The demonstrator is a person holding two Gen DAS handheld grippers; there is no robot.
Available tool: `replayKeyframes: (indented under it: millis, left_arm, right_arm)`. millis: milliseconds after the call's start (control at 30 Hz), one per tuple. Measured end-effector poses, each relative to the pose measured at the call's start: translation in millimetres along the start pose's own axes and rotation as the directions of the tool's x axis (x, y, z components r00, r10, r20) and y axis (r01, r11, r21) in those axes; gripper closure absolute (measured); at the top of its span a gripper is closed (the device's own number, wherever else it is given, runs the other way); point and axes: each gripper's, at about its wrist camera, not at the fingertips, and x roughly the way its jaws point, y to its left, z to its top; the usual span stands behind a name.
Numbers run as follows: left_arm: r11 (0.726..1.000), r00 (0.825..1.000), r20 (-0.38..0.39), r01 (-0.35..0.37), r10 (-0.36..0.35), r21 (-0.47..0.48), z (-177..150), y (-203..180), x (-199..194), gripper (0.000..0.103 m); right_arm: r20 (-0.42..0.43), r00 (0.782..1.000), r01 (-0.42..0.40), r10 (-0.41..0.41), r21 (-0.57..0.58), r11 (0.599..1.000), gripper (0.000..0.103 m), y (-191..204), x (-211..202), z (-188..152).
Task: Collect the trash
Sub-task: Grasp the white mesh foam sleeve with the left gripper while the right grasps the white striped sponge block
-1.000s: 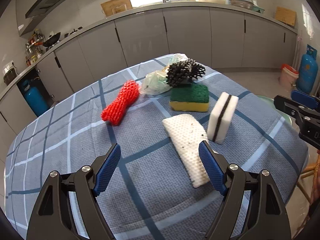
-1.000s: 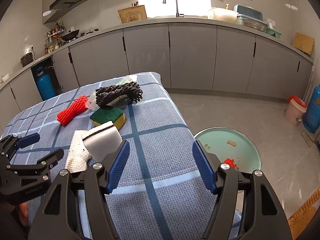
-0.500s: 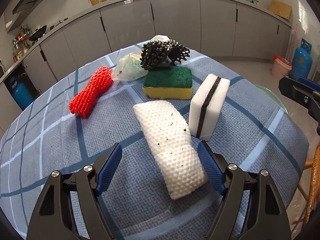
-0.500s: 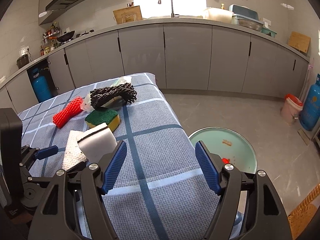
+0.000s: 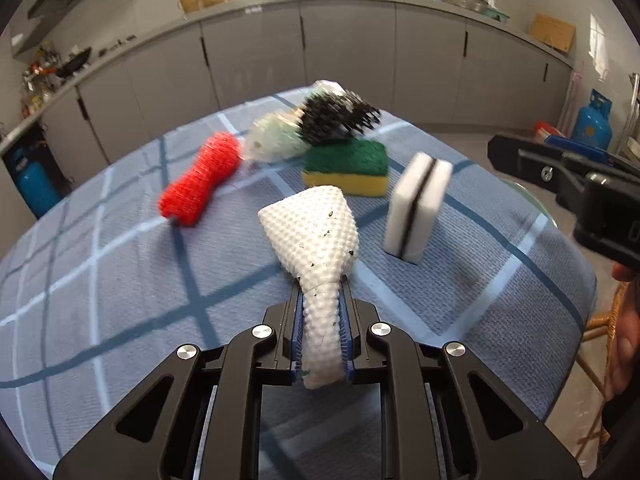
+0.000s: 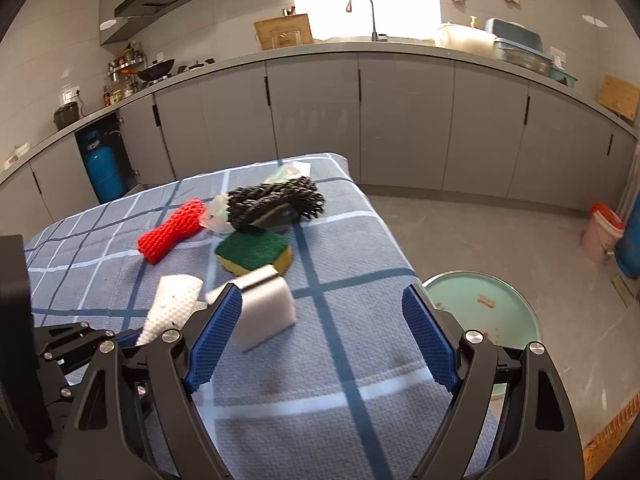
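Note:
My left gripper [image 5: 322, 332] is shut on the near end of a white bumpy foam net [image 5: 316, 236] and lifts it off the blue checked tablecloth [image 5: 120, 280]; the net also shows in the right wrist view [image 6: 172, 304]. Behind it lie a red foam net [image 5: 198, 178], a green-and-yellow sponge [image 5: 346, 166], an upright white sponge with a black stripe [image 5: 418, 206], a black foam net [image 5: 338, 116] and a pale plastic bag [image 5: 272, 138]. My right gripper [image 6: 322, 340] is open and empty above the table's right part. A pale green bin [image 6: 484, 308] stands on the floor to the right.
Grey kitchen cabinets [image 6: 400, 120] run along the back wall. A blue gas cylinder [image 6: 102, 168] stands at the left and a small pink bucket [image 6: 602, 232] on the floor at the right. The table edge [image 6: 400, 248] drops off just left of the bin.
My left gripper has moved forward over the white foam net, shut on its near end and raised it. The right gripper stays open and has moved little.

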Motion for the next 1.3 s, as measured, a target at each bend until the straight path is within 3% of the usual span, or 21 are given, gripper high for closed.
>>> replayKeyframes:
  millis: [233,600,767,867,1033,1300]
  left_arm:
    - [0.986,0.984,0.070,-0.162,0.164,-0.027,9.3,31.5,-12.0,0.086]
    - [0.972,0.971,0.059,-0.227,0.230,-0.054,6.6,54.4,-4.4,0.086]
    - [0.973,0.972,0.055,-0.223,0.226,-0.065,6.1,57.4,-4.0,0.086]
    - [0.974,0.973,0.057,-0.219,0.223,-0.062,5.6,56.2,-4.9,0.086]
    - [0.975,0.974,0.061,-0.215,0.218,-0.060,5.2,55.0,-8.5,0.086]
    - [0.975,0.973,0.073,-0.213,0.217,-0.058,8.5,49.0,-16.1,0.086]
  right_arm:
    - [-0.020,1.000,-0.019,0.018,-0.038,0.999,0.021,29.1,17.8,2.0]
    - [-0.073,0.997,0.011,-0.014,-0.049,0.999,0.023,48.8,42.9,-9.2]
    - [-0.104,0.995,-0.008,0.002,-0.054,0.999,0.053,49.8,45.3,-13.1]
    - [-0.104,0.995,-0.017,0.012,-0.050,0.999,0.062,48.6,42.7,-15.0]
    - [-0.092,0.995,-0.036,0.031,-0.055,0.998,0.069,48.1,33.7,-16.9]
    - [-0.059,0.996,-0.065,0.062,-0.064,0.996,0.071,45.1,14.5,-17.4]
